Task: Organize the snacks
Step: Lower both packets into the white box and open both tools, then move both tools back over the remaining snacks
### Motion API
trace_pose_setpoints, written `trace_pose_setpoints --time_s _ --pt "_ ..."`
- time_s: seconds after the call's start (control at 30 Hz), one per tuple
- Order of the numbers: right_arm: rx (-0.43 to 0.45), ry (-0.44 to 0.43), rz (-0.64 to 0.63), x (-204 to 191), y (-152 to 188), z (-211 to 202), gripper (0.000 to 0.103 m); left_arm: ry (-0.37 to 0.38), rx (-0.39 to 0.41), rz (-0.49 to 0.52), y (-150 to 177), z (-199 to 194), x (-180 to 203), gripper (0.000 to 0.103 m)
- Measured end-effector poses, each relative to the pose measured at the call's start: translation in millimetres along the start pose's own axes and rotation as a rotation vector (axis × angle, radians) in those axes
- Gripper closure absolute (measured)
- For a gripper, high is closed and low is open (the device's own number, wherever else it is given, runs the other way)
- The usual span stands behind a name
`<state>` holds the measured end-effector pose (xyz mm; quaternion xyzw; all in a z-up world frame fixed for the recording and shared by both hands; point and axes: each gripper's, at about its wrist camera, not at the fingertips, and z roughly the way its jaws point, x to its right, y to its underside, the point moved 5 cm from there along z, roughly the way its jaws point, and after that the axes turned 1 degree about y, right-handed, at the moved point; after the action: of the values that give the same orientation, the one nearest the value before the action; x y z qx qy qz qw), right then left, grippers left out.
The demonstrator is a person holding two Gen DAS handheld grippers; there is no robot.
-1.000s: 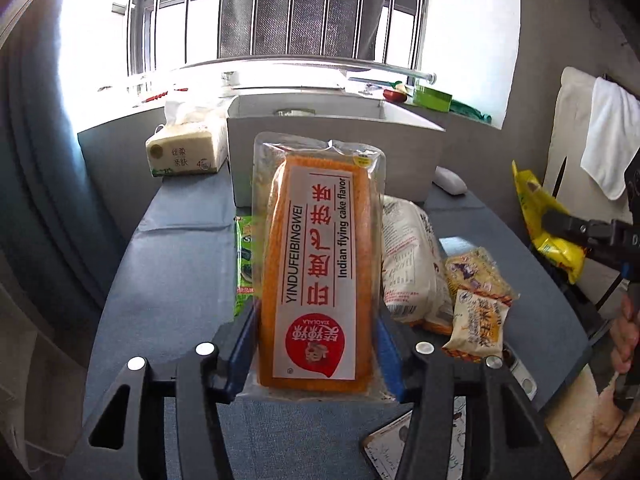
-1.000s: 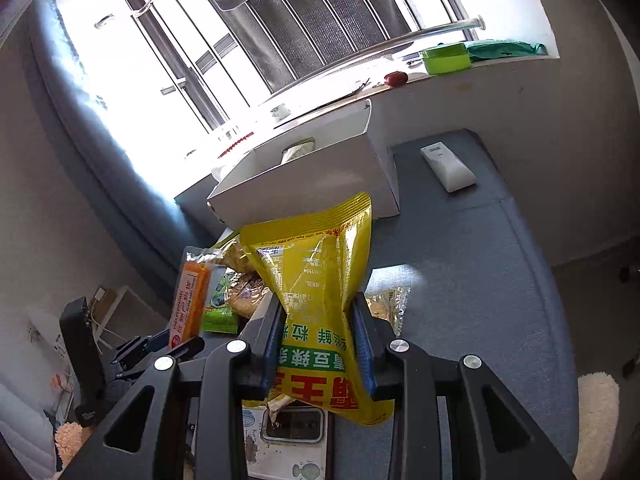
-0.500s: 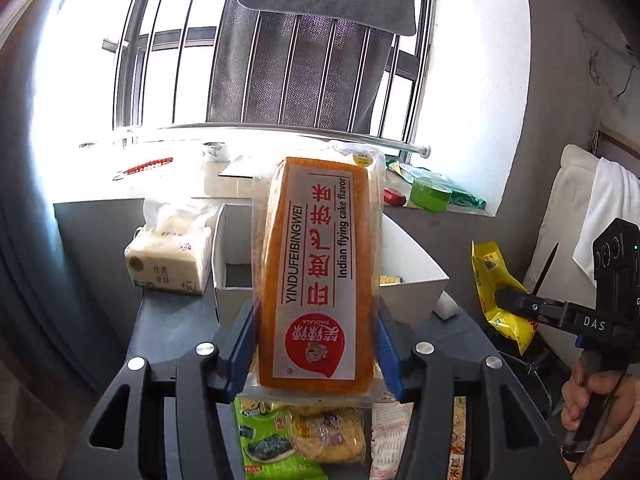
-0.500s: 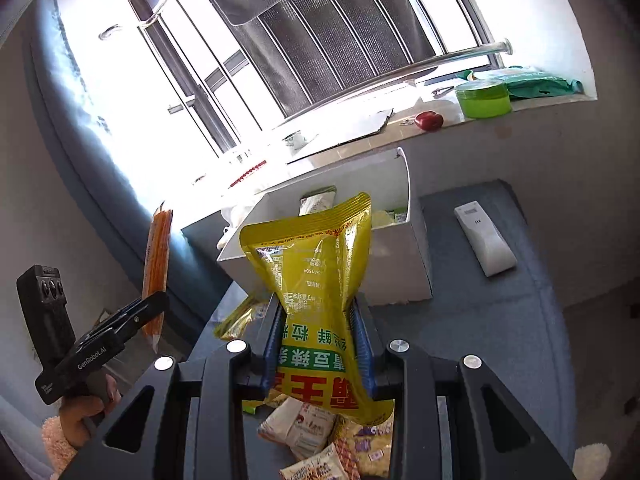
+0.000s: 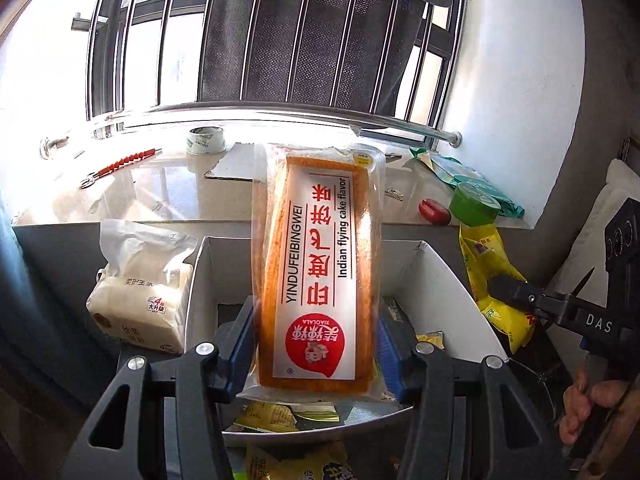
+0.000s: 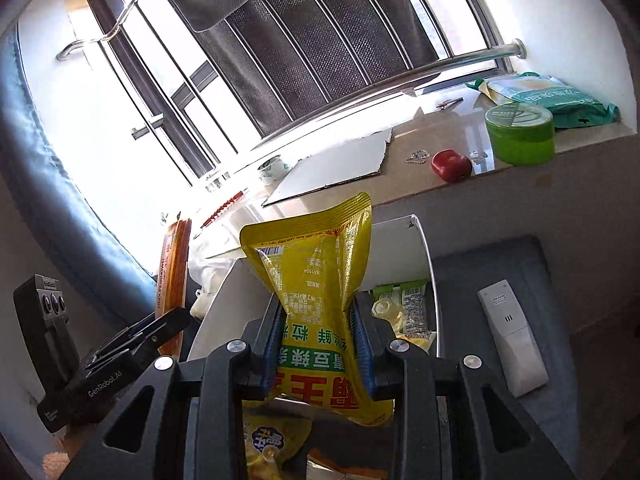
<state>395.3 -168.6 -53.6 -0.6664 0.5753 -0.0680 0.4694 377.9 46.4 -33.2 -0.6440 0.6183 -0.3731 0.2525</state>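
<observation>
Left gripper (image 5: 316,350) fingers pinch the cake pack (image 5: 318,276), right gripper (image 6: 320,346) fingers pinch the yellow bag (image 6: 316,292), both above the white box (image 6: 426,264); lower each inside before spreading the fingers, one at a time

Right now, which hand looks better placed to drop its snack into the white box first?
Hard to call; slightly the left. Its orange cake pack stands directly over the white box, while the right's yellow bag sits nearer the box's left wall.

Bright barred window (image 5: 280,40), sunlit sill (image 5: 160,196), white wall (image 5: 520,80).
</observation>
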Motion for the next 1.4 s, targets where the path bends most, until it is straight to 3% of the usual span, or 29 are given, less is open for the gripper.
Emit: trace_pose_setpoints --time_s 0.13,0.17,0.2,0.23,0.27,0.3,0.5,0.8,1.03,1.4 --pt "-0.027 0.023 -0.009 5.0 -4.4 13.3 0.068 0.003 -0.051 -0.032 0.5 21.4 -4.5 0.041" --pt "-0.022 0.023 -0.013 4.4 -5.8 14.4 0.064 0.0 -0.069 -0.032 2.3 24.3 -5.7 0.027" --pt "-0.014 0.029 -0.014 4.1 -6.9 14.4 0.051 -0.018 -0.075 -0.023 2.4 26.0 -6.0 0.01" --pt "-0.006 0.026 -0.005 4.1 -8.0 13.9 0.04 -0.039 -0.073 -0.014 3.1 25.4 -6.4 0.002" --pt "0.006 0.014 0.014 3.7 -9.5 12.8 0.016 -0.045 -0.069 -0.005 4.3 22.9 -6.6 0.0" --pt "0.015 -0.01 0.029 2.8 -10.0 10.4 0.0 -0.042 -0.07 -0.001 5.6 20.0 -6.0 0.0" --pt "0.059 0.035 -0.051 -16.4 -10.1 -11.1 0.0 -0.023 -0.026 0.01 6.8 -16.8 -2.9 0.0" --pt "0.105 -0.087 -0.082 -45.9 21.1 -74.9 0.0 0.013 0.119 0.048 25.7 -117.2 8.2 0.0" --pt "0.126 -0.147 -0.106 -51.5 77.8 -129.0 0.0 0.033 0.173 0.102 89.1 -187.2 28.2 0.0" --pt "0.11 -0.084 -0.097 -25.3 179.5 -173.8 0.0 0.094 0.153 0.049 201.7 -236.6 59.4 0.0"
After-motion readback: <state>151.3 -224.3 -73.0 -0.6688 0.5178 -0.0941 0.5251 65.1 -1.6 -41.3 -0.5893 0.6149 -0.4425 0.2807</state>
